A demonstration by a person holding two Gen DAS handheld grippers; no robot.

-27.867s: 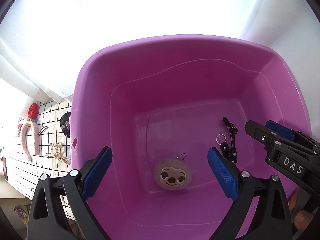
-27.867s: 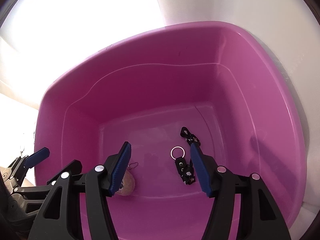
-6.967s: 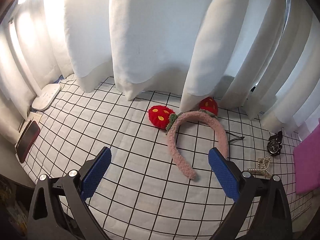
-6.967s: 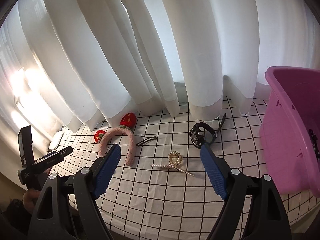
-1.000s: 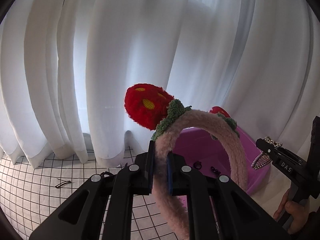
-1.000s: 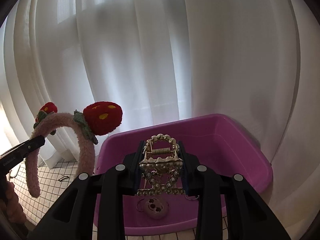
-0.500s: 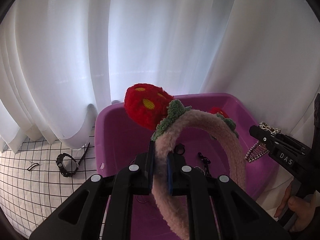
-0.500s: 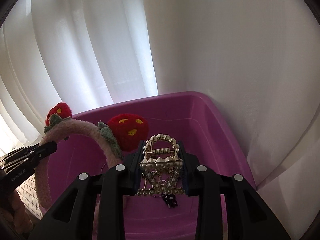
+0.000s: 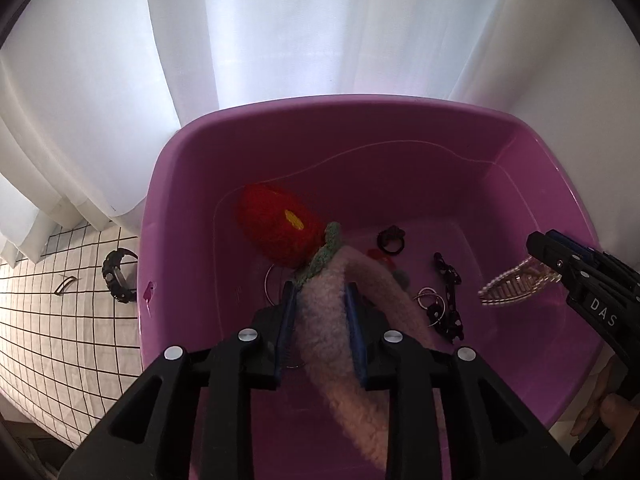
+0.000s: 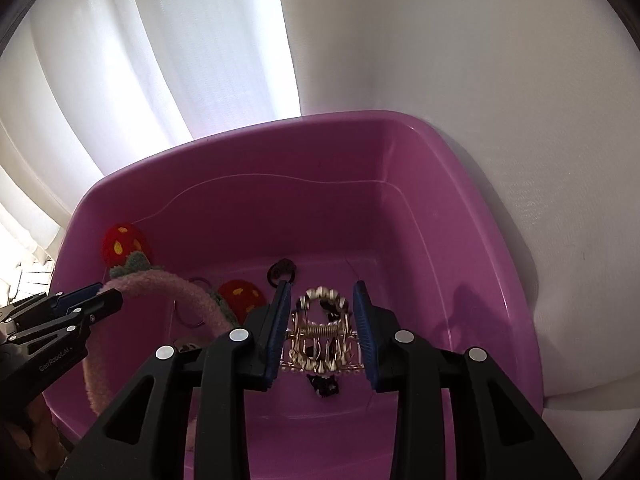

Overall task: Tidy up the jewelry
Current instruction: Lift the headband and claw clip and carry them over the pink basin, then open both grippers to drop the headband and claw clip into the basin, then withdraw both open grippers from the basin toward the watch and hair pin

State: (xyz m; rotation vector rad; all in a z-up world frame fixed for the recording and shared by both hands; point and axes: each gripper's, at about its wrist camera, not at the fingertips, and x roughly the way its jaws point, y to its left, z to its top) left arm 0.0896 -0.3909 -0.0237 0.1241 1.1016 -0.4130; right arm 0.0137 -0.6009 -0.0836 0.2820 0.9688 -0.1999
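Both claws have come down over the purple tub (image 9: 176, 184) since half a second ago, and we now look into it. Our left claw (image 9: 318, 300) is opening, with the pink headband (image 9: 324, 320) between its blue pads; we cannot tell if they still press it. Its red strawberries hang inside the tub. Our right claw (image 10: 322, 312) is opening too, and the gold hair clip (image 10: 320, 340) sits between its pads with gaps on both sides. Rings and black key straps (image 9: 448, 300) lie on the tub floor. White curtains (image 9: 280, 40) hang behind. Left of the tub, our bench has a white cloth with black squares (image 9: 60, 340), and a black watch (image 9: 118, 276) lies on it.
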